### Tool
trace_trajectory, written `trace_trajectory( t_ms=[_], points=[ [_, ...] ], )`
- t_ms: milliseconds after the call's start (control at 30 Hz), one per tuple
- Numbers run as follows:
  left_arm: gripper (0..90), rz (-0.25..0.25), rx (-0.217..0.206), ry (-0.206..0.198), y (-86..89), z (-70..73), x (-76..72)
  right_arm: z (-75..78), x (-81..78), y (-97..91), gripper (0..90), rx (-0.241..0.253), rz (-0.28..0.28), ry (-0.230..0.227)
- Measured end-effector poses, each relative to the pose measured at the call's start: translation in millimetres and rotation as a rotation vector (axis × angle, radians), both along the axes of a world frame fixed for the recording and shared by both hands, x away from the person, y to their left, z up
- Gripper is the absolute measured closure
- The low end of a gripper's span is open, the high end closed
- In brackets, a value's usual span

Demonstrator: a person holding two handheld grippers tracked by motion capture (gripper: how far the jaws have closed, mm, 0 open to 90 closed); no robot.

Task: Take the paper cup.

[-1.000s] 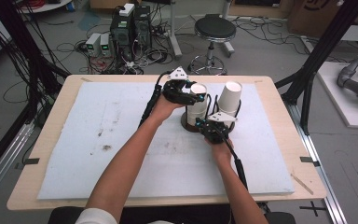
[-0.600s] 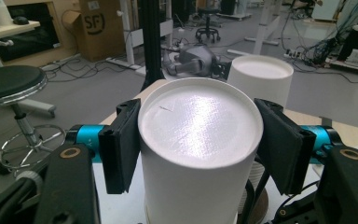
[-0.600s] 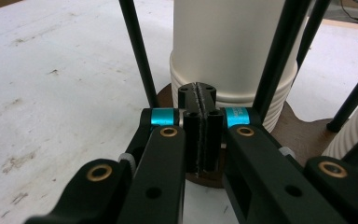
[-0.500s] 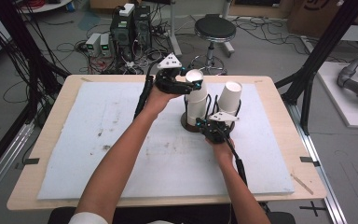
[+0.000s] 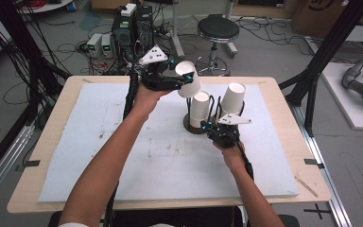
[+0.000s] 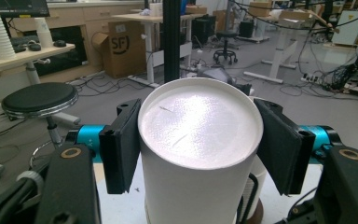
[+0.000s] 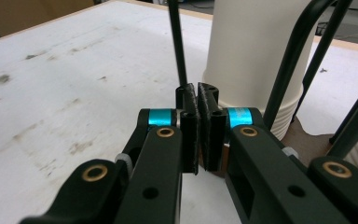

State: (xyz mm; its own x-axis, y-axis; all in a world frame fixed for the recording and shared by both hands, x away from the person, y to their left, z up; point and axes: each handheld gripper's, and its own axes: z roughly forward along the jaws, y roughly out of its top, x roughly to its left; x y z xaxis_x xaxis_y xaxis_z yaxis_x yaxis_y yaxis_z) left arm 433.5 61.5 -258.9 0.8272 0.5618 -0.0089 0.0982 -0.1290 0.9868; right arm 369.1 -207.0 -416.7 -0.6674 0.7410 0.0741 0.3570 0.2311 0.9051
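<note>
A black stool stands on the grey cable-strewn floor beyond the wooden table

The paper cup looks matt white and faintly textured. The rack's thin rods are glossy black metal. A stained white sheet covers the pale wooden counter.

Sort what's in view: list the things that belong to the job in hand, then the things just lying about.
In the job:
- left gripper, shut on lifted paper cup
- right gripper, shut at the wire rack
- cup stack
- second cup stack

Lying about:
- stool
- cardboard box
</note>
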Motion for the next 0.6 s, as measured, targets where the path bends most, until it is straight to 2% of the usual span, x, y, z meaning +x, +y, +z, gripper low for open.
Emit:
trace_trajectory(
  t_ms=[267,300,333,467,600],
  points=[
    [35.8,-0.017,0.003,0.008,19.2,-10.1,-19.1,6.8,-9.9,-16.8,81.8,-0.005,0.013,-0.015],
    [36.0,-0.021,0.002,0.009,20.9,-11.6,-20.7,7.4,-12.5,-22.8,75.9,0.005,0.028,-0.018],
    [36.0,-0.029,-0.003,0.014,24.7,-14.8,-24.7,7.6,-14.0,-25.9,74.5,0.014,0.035,-0.023],
    [36.0,-0.040,0.004,0.019,29.6,-21.2,-31.9,7.0,-19.1,-36.7,74.4,0.043,0.034,-0.036],
    [36.1,-0.054,0.007,0.025,31.7,-24.1,-37.6,6.9,-22.6,-43.7,70.6,0.043,0.054,-0.043]
  ],
)
